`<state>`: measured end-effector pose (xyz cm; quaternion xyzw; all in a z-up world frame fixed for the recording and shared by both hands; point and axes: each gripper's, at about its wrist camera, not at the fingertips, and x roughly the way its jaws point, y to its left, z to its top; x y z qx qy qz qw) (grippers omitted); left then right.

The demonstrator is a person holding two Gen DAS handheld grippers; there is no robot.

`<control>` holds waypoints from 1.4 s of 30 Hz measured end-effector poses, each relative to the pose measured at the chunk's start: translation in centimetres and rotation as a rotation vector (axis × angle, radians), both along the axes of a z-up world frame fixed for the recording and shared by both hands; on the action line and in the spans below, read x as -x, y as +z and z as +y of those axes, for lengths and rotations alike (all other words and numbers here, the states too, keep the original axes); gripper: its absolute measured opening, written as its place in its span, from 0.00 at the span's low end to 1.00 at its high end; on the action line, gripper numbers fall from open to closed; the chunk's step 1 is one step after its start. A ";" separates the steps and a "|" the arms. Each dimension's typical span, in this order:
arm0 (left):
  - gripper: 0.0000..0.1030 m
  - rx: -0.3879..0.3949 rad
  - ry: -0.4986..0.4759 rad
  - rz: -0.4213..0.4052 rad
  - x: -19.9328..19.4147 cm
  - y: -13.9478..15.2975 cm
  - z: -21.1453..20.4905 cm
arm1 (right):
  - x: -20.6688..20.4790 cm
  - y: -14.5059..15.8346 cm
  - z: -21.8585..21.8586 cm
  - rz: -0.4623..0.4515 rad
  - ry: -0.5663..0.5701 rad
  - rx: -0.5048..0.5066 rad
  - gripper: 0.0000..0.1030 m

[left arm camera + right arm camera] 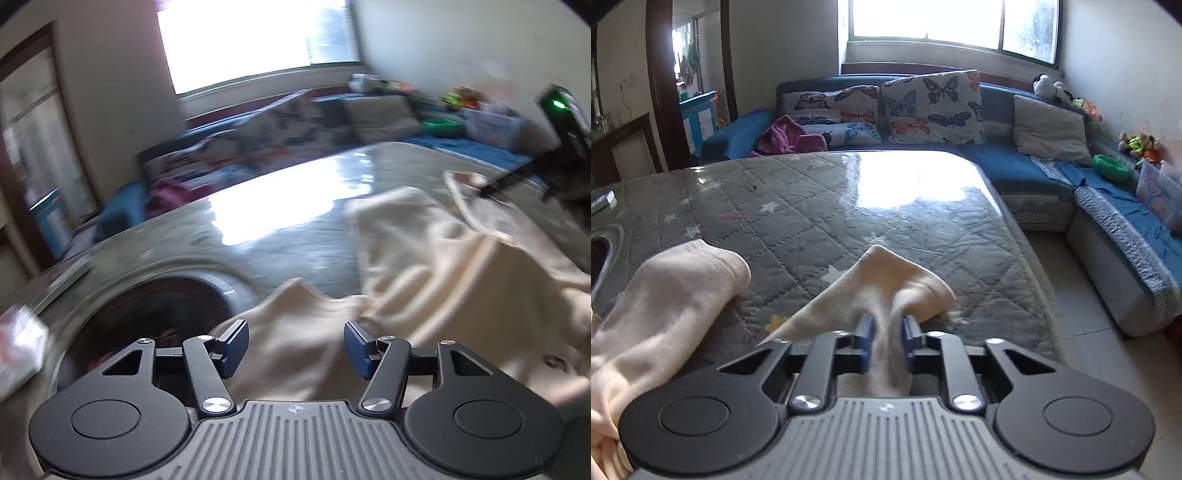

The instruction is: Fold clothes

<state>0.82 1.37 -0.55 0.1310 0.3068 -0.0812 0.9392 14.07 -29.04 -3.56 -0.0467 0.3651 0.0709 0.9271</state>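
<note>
Right wrist view: your right gripper (886,328) pinches the cream garment (665,295) — still rumpled on the quilted table (812,206). Left gripper (295,343) gapes over it, empty — no fold made yet.

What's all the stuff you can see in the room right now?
Cream fleece garment: one, cream, spread on the table, one end pinched by the right gripper.
Grey quilted table cover with stars: one, grey, under a glossy clear sheet.
Blue corner sofa: one, blue, behind and right of the table.
Butterfly-print cushions: three, white with coloured butterflies, on the sofa back.
Plain grey cushion: one, grey, sofa corner.
Pink cloth: one, pink, sofa's left end.
Stuffed toys: several, mixed colours, along the right wall.
Green bowl: one, green, on the sofa.
Window: one, bright, above the sofa.
Left gripper: open over the garment.
Right gripper: shut on the garment.
</note>
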 end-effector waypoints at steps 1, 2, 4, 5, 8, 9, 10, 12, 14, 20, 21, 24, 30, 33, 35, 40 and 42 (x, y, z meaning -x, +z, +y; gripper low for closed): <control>0.53 -0.010 -0.029 0.003 0.0 -0.1 -0.4 | 0.3 0.0 -0.2 -0.003 -0.012 0.015 0.10; 0.50 -0.027 -0.048 0.010 -0.1 -0.5 -0.8 | 0.7 0.0 -0.6 -0.004 -0.024 0.025 0.10; 0.46 -0.064 -0.053 0.014 -0.4 -1.2 -1.1 | 1.6 0.0 -1.3 -0.006 -0.050 0.041 0.10; 0.41 -0.056 -0.055 0.007 -0.3 -1.3 -1.0 | 2.1 0.0 -1.7 -0.008 -0.065 0.051 0.10; 0.20 -0.035 -0.047 0.017 -0.1 -1.3 -0.4 | 4.1 -0.1 -3.0 -0.013 -0.107 0.084 0.10; 0.17 -0.031 -0.043 0.018 0.1 -1.3 -0.1 | 4.7 -0.1 -3.3 -0.015 -0.117 0.093 0.10; 0.14 -0.028 -0.037 0.018 0.2 -1.4 0.2 | 5.2 -0.1 -3.6 -0.017 -0.127 0.102 0.10; 0.09 -0.030 -0.010 0.010 0.9 -1.6 1.0 | 6.8 -0.3 -4.4 -0.021 -0.156 0.132 0.10; 0.07 -0.031 0.022 0.003 1.5 -1.6 1.9 | 8.3 -0.4 -5.0 -0.026 -0.176 0.150 0.10; 0.03 0.027 0.234 0.011 3.2 -1.5 5.8 | 12.4 -0.8 -5.9 -0.039 -0.231 0.185 0.11; 0.03 0.041 0.274 0.016 3.5 -1.5 6.7 | 13.0 -0.9 -5.9 -0.041 -0.234 0.196 0.11; 0.03 0.074 0.353 0.022 4.9 -1.4 9.0 | 14.6 -1.0 -5.8 -0.047 -0.248 0.226 0.11; 0.00 0.094 0.480 0.019 7.6 -1.3 11.9 | 16.5 -0.9 -5.9 -0.044 -0.274 0.236 0.11; 0.00 0.104 0.547 0.009 9.1 -1.1 13.4 | 17.0 -0.8 -6.1 -0.042 -0.281 0.246 0.11; 0.00 0.132 0.552 0.015 9.9 -0.9 14.0 | 17.5 -0.8 -5.8 -0.042 -0.277 0.261 0.11; 0.12 0.144 0.407 -0.003 10.4 0.1 11.7 | 17.9 -0.9 -5.5 -0.046 -0.282 0.265 0.11; 0.33 0.112 0.334 -0.022 9.9 0.3 9.9 | 17.9 -0.9 -5.6 -0.049 -0.287 0.260 0.11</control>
